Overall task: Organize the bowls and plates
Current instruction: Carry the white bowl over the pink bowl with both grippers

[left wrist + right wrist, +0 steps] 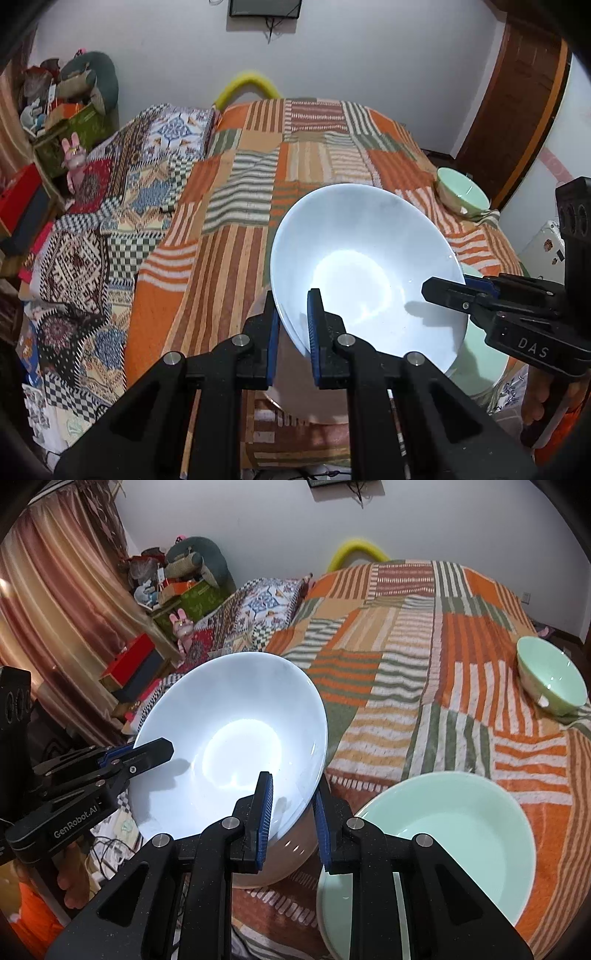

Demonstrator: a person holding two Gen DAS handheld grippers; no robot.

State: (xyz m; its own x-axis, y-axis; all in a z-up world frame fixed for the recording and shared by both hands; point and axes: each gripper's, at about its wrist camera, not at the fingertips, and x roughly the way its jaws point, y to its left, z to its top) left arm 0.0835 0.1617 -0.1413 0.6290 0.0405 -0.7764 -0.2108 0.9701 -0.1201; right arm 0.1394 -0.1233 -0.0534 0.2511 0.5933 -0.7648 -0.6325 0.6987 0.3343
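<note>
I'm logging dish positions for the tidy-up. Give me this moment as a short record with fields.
held item: white bowl, tilted, above the bed
left gripper: shut on its rim
right gripper: shut on the opposite rim
beside it: large green bowl on the striped blanket
far corner: small green bowl, tilted

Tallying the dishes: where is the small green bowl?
The small green bowl sits alone on the striped bedspread, far right in the right wrist view, beyond the large green plate.
</note>
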